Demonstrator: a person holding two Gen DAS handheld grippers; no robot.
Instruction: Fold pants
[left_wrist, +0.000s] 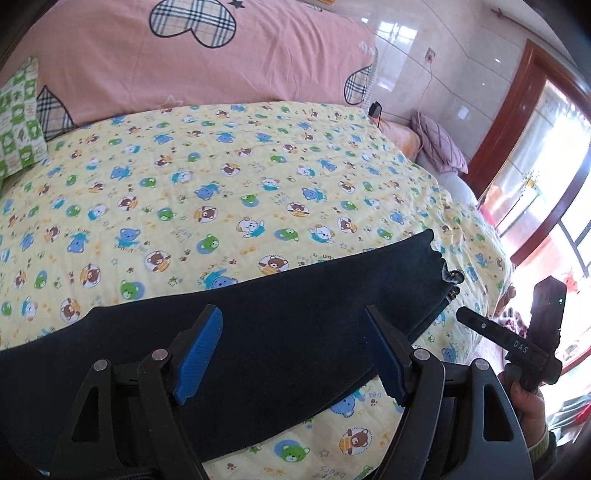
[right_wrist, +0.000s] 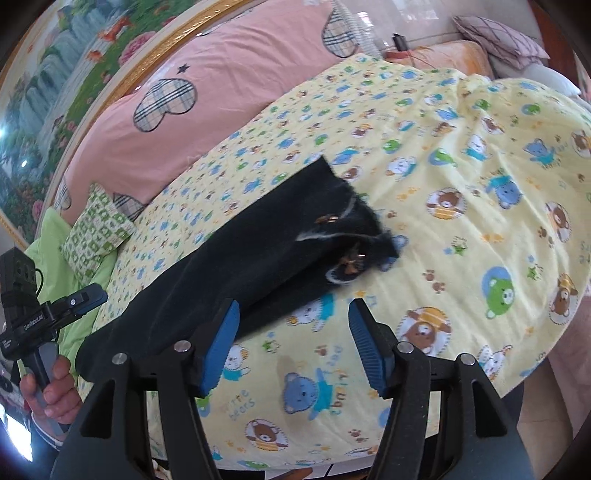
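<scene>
Dark navy pants lie flat along the near edge of the bed, folded lengthwise, with the waistband end at the right. My left gripper is open and hovers over the middle of the pants, holding nothing. In the right wrist view the pants run from lower left to the waistband with its fuzzy lining and small metal fittings. My right gripper is open and empty, just beside the near edge of the pants. Each gripper shows in the other's view, the right one and the left one.
The bed is covered by a yellow bear-print sheet. A pink quilt with plaid hearts lies at the back, a green checked pillow at the left, and a mauve cushion at the right. The bed edge drops off at the right.
</scene>
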